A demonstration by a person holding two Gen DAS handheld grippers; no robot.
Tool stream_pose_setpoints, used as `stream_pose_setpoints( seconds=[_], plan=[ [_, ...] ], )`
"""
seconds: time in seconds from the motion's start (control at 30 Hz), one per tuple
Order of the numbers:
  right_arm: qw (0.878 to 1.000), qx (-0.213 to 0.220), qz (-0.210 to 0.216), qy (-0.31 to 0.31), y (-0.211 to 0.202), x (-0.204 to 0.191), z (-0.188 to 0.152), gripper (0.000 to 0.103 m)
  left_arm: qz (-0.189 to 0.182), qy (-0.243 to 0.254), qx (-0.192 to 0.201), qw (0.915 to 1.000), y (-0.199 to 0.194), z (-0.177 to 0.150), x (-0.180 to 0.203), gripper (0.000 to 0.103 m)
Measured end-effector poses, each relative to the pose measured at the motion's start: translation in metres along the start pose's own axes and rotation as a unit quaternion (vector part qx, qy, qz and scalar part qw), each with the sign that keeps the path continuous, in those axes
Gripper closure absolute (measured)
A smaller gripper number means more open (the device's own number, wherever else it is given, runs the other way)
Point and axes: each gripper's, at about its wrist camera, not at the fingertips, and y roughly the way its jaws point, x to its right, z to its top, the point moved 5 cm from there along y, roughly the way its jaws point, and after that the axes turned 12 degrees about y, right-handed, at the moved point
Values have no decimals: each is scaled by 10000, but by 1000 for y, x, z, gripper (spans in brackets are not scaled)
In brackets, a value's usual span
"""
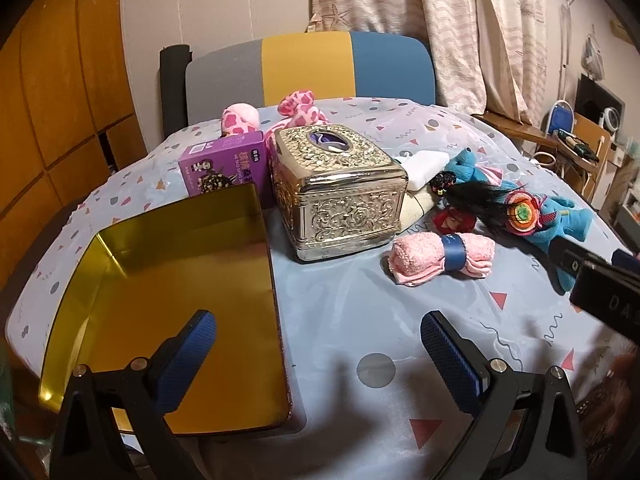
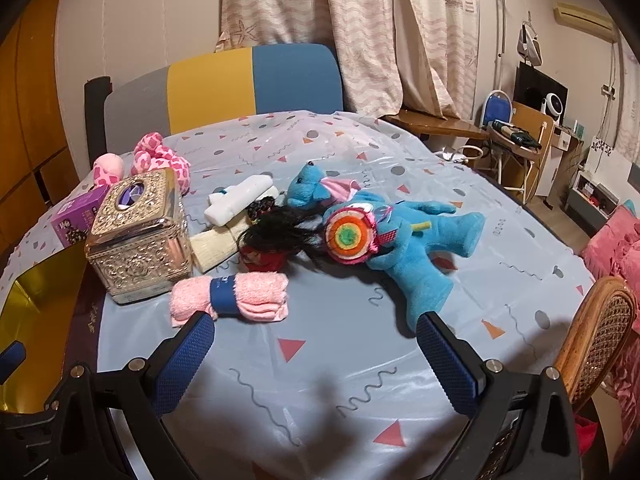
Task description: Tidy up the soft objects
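Note:
A gold tin tray (image 1: 120, 248) lies open at the table's left. My left gripper (image 1: 316, 344) hovers open over its right edge, holding nothing. A rolled pink towel with a blue band (image 1: 440, 256) (image 2: 236, 296) lies mid-table. Beyond it are a blue plush bear (image 2: 416, 236) (image 1: 560, 216), a doll with black hair and a rainbow disc (image 2: 348, 236) (image 1: 516, 210), white and cream cloths (image 2: 240, 200), and pink spotted plush toys (image 1: 296, 106) (image 2: 160, 156). My right gripper (image 2: 314, 350) is open, low over the table just in front of the towel and bear.
An ornate silver tissue box (image 1: 340, 196) (image 2: 140, 240) and a purple carton (image 1: 224, 168) stand behind the tray. A tricolour chair back (image 1: 308, 68) is at the far edge. A wicker chair (image 2: 596, 336) stands right of the table.

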Motion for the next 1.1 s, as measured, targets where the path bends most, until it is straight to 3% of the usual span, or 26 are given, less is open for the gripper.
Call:
stream_pose_setpoints(
  seconds=[1.1],
  plan=[
    [9970, 33, -284, 722, 10, 74, 53, 0, -339, 385, -29, 9987, 6, 3, 25, 0]
  ],
)
